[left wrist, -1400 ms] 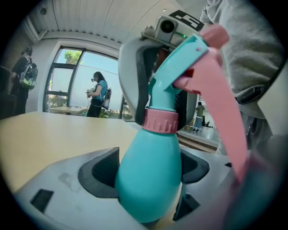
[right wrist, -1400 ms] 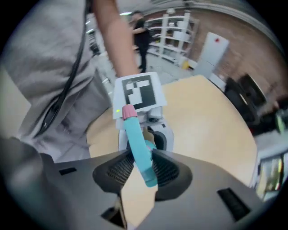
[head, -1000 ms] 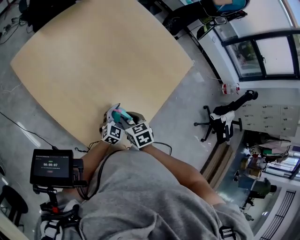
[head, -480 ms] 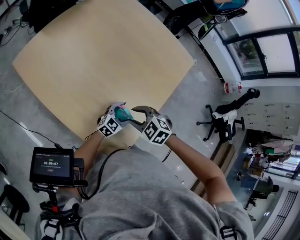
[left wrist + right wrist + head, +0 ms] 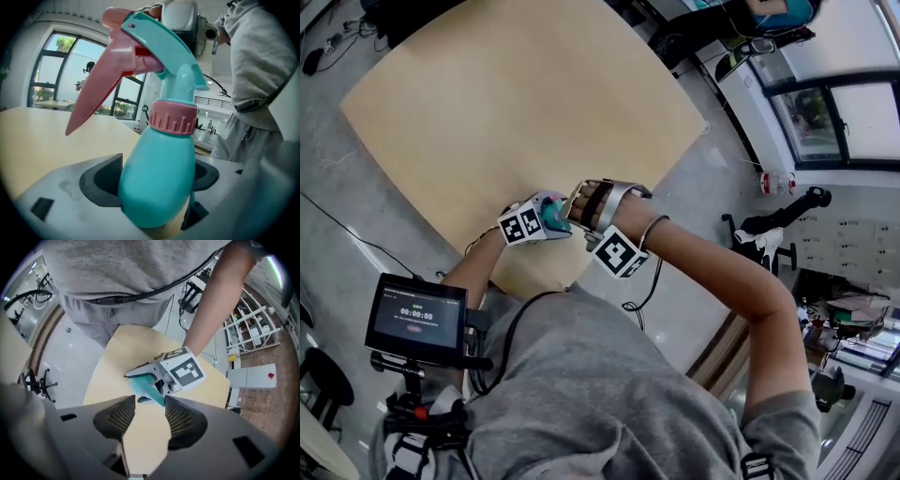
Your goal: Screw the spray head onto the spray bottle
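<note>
Closed on the belly of the teal spray bottle (image 5: 157,197) at the left gripper (image 5: 153,180), pads pressing both sides, bottle tilted above the near edge of the table (image 5: 516,112). Opening wide at the right gripper (image 5: 145,414), nothing between the pads, the teal spray head (image 5: 164,51) just past the tips. Seated on the neck already, pink collar (image 5: 173,117) down against the shoulder; how tight, impossible to tell.

Probably light, thin plastic that gives under a hard squeeze, smooth and a little slippery. Best taken by the ribbed collar for turning, not by the pink trigger (image 5: 93,98), likely to swing.

Pale bare wood across the table. Off the table's right side, grey floor, a dark chair (image 5: 759,239) and dark-framed windows (image 5: 825,117); off its near corner, a small screen (image 5: 414,319) on a stand.
</note>
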